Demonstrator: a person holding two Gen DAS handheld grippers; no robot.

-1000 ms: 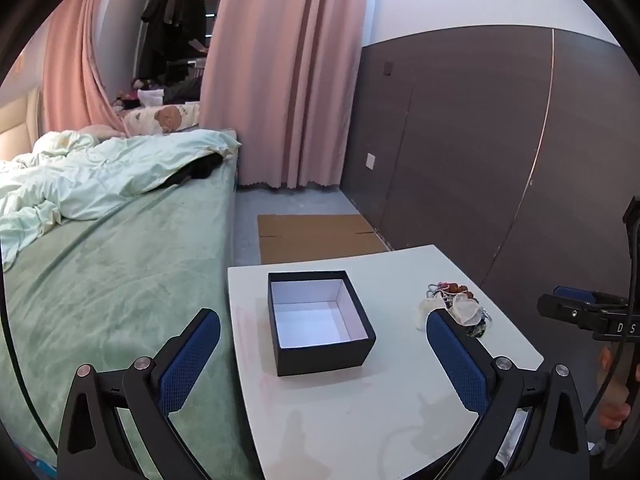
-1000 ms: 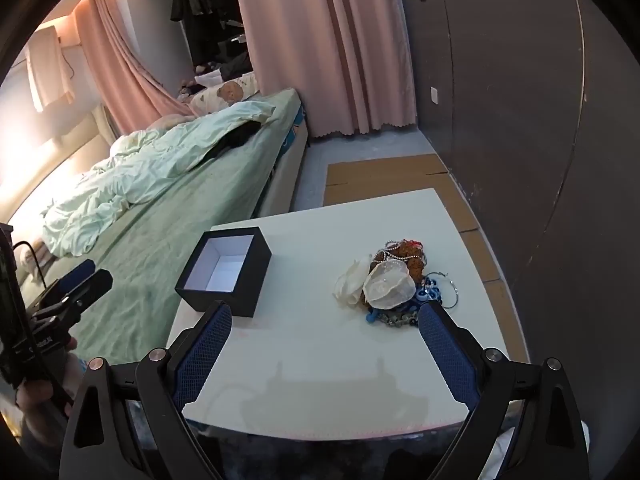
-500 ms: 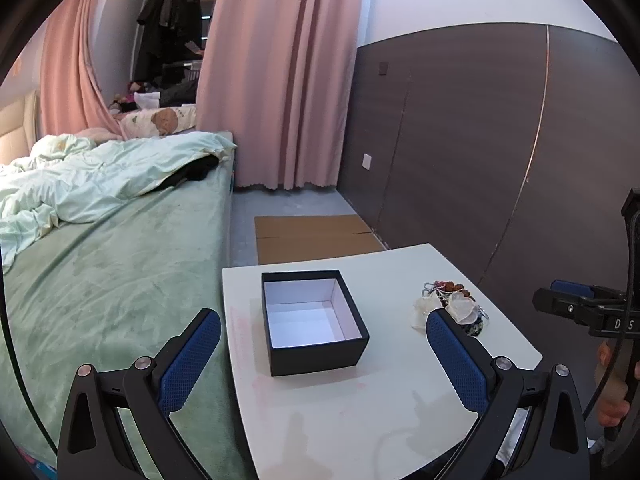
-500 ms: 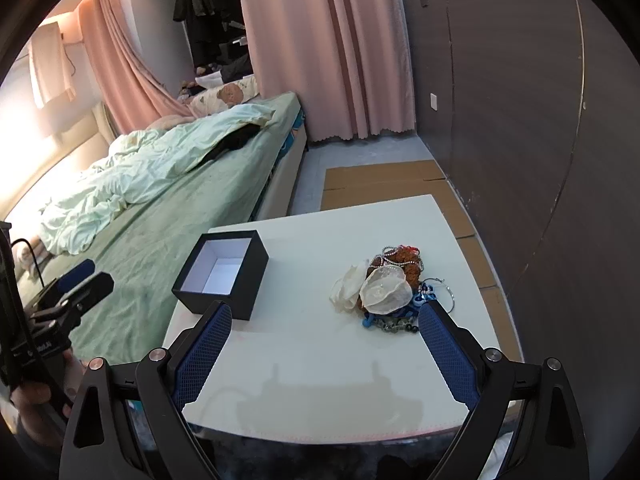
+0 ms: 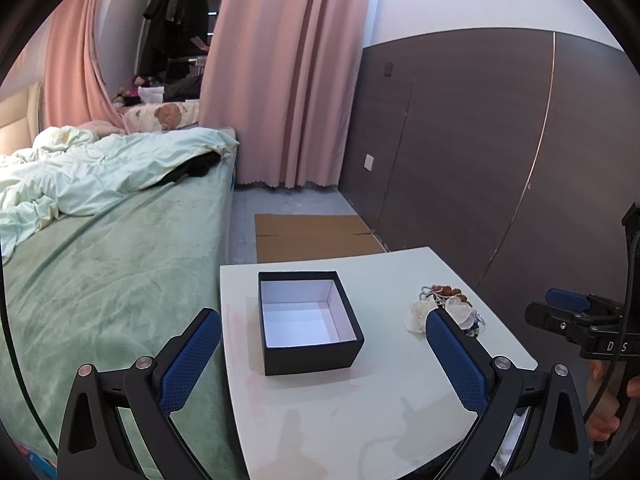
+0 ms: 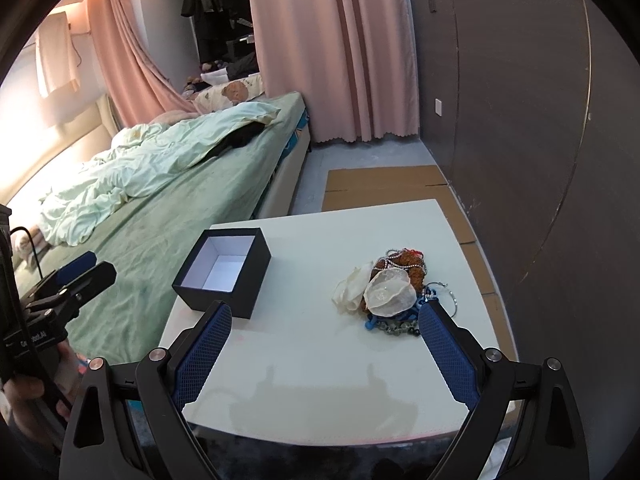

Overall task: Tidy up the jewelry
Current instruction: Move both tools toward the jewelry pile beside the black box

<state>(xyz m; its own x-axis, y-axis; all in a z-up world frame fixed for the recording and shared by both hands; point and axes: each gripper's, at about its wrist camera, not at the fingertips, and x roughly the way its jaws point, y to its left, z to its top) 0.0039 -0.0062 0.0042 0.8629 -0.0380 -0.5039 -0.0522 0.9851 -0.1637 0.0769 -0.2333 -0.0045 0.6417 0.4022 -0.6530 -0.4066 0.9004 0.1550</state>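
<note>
An open black box (image 5: 308, 320) with a white inside stands empty on the left half of a small white table (image 5: 352, 412). The same black box (image 6: 224, 270) shows at the left in the right wrist view. A heap of jewelry (image 6: 390, 290), with pale shell-like pieces, brown beads, chains and blue bits, lies on the table's right side; this jewelry heap (image 5: 444, 310) is partly hidden behind my left finger. My left gripper (image 5: 322, 356) hovers open near the table's front edge, in front of the box. My right gripper (image 6: 324, 350) is open too, nothing in it, short of the heap.
A bed with a green cover (image 5: 100, 272) runs along the table's left side. A dark panelled wall (image 5: 480, 152) stands close on the right. Flattened cardboard (image 5: 316, 236) lies on the floor beyond the table. Pink curtains (image 5: 288, 72) hang at the back.
Both views have shifted slightly, with the table, box and jewelry sitting a little closer and higher in frame. Nothing on the table has moved, and both grippers stay open.
</note>
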